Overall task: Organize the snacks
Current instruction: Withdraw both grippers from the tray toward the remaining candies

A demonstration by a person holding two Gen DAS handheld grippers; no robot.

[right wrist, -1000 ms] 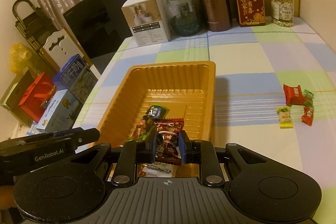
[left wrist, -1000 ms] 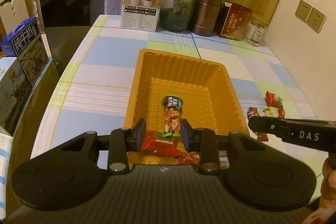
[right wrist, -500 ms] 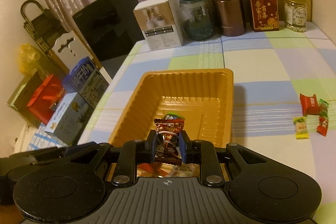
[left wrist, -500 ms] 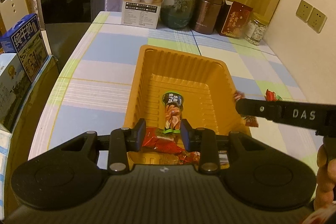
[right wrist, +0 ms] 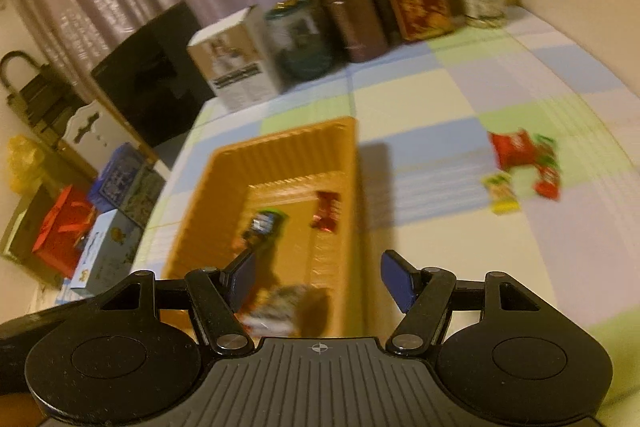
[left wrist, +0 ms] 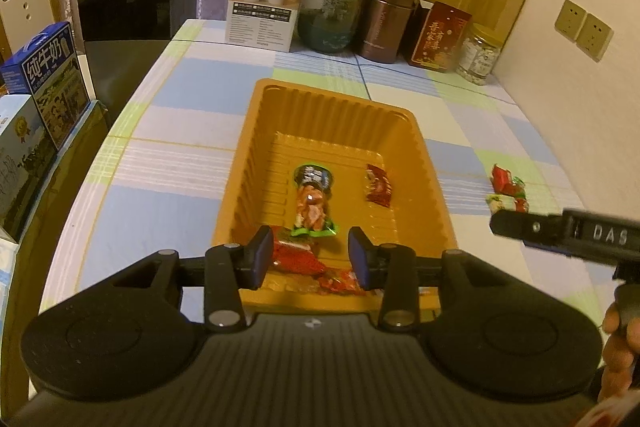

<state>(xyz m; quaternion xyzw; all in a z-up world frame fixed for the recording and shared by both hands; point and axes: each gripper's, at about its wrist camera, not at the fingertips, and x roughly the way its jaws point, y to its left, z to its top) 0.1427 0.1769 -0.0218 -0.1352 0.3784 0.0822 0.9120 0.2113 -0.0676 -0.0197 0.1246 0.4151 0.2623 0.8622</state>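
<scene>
An orange tray (left wrist: 256, 147) (right wrist: 200, 195) sits mid-table. In it lie a long green-ended snack (left wrist: 313, 202) (right wrist: 262, 223), a dark red candy (left wrist: 378, 185) (right wrist: 327, 211) and red wrappers (left wrist: 298, 255) at the near end. My left gripper (left wrist: 311, 259) is open and empty above the tray's near end. My right gripper (right wrist: 322, 281) is open and empty over the tray's near right rim; its side shows in the left wrist view (left wrist: 568, 233). Several loose candies (left wrist: 507, 189) (right wrist: 520, 163) lie on the cloth right of the tray.
At the table's back stand a white box (left wrist: 266, 9), a glass jar (left wrist: 330, 15), a brown canister (left wrist: 390, 17), a red tin (left wrist: 440, 37) and a nut jar (left wrist: 480, 55). Milk cartons (left wrist: 44, 83) stand off the left edge. The wall is at right.
My right gripper opened and let go of the dark red candy, which now lies in the tray. It swung back to the right. The left gripper stayed put.
</scene>
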